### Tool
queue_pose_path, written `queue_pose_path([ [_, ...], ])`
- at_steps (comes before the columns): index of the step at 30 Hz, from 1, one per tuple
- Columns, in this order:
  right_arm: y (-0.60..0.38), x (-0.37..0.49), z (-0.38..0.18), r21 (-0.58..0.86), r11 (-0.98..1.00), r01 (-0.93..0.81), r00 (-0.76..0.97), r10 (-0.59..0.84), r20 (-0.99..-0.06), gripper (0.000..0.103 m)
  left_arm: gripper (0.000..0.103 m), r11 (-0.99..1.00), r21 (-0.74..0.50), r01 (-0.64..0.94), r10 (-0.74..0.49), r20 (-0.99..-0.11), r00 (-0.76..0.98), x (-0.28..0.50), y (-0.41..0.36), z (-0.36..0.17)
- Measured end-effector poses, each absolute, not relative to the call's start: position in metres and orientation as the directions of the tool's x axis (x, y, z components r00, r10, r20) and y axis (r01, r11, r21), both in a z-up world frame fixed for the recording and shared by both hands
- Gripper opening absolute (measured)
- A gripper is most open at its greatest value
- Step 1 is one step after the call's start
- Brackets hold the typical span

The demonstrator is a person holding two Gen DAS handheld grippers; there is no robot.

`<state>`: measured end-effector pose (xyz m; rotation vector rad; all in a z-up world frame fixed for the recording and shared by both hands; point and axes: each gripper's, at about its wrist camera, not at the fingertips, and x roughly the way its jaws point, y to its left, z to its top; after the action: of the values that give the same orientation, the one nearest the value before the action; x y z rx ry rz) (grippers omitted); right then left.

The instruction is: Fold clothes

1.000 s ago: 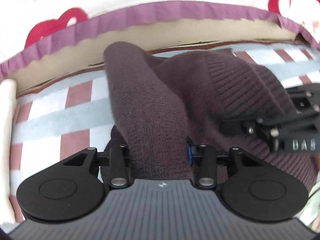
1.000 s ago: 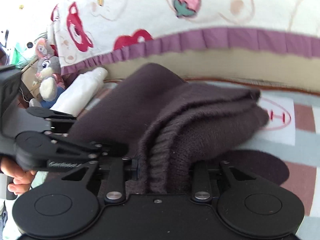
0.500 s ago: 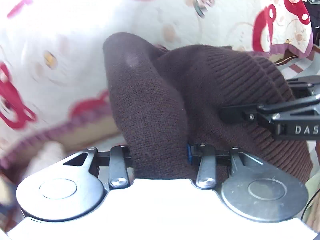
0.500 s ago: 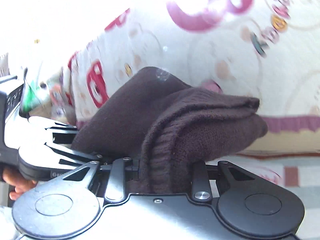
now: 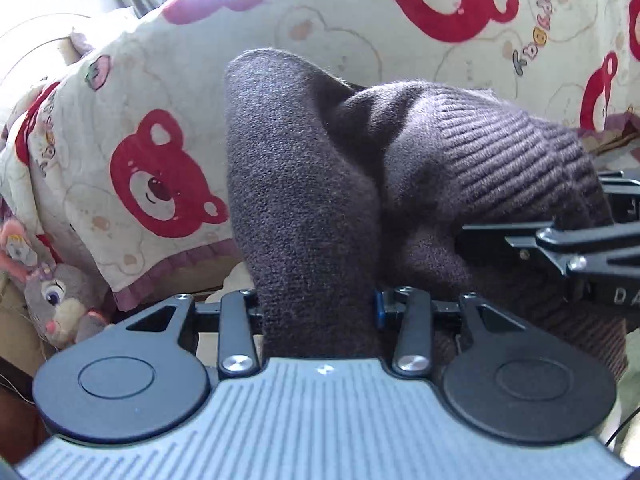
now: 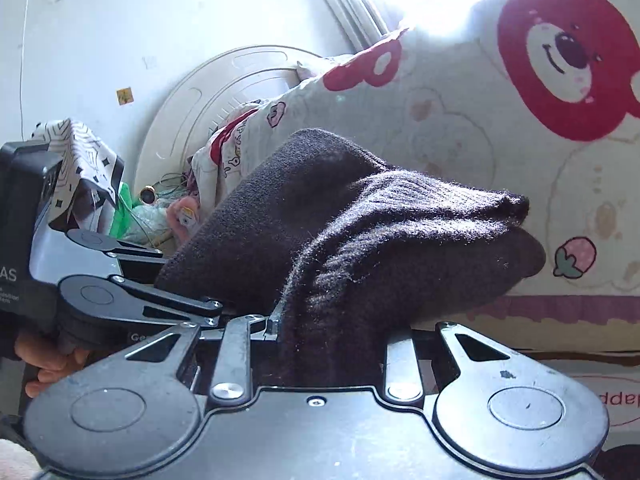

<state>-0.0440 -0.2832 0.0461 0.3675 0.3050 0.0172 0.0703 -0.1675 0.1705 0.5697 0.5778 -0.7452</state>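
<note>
A folded dark brown knit sweater (image 5: pixel 320 200) is held up in the air between both grippers. My left gripper (image 5: pixel 318 312) is shut on its thick folded edge, the cloth bulging out over the jaws. My right gripper (image 6: pixel 330 344) is shut on the other end of the sweater (image 6: pixel 360 240), near the ribbed hem. In the left wrist view the right gripper (image 5: pixel 560 248) reaches in from the right edge. In the right wrist view the left gripper (image 6: pixel 120 296) shows at the left, with a hand on it. The fingertips of both are hidden by cloth.
A cream blanket with red bear prints (image 5: pixel 160 140) and a purple frilled edge hangs behind the sweater; it also fills the right wrist view (image 6: pixel 520 120). A plush rabbit toy (image 5: pixel 56 300) sits lower left. A round white disc (image 6: pixel 224 100) leans on the wall.
Both grippers have lifted the sweater off the checked table and tilted upward. The table has dropped out of view and the bear blanket now fills the background.
</note>
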Motion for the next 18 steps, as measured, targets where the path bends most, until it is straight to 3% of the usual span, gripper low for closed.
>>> queue_pose_path([
  [7, -0.231, -0.005, 0.060, 0.306, 0.945, 0.117, 0.930, 0.003, -0.367, 0.033, 0.039, 0.652, 0.183, 0.736, -0.488, -0.642, 0.592, 0.107, -0.112, 0.159],
  [11, -0.206, 0.013, 0.052, 0.349, 0.928, 0.131, 0.924, 0.013, -0.382, 0.033, 0.039, 0.683, 0.145, 0.716, -0.484, -0.644, 0.593, 0.134, -0.073, 0.148],
  [18, -0.164, 0.067, 0.007, 0.437, 0.898, 0.051, 0.913, 0.135, -0.384, 0.033, 0.040, 0.719, 0.173, 0.674, -0.420, -0.664, 0.619, 0.179, -0.017, 0.109],
])
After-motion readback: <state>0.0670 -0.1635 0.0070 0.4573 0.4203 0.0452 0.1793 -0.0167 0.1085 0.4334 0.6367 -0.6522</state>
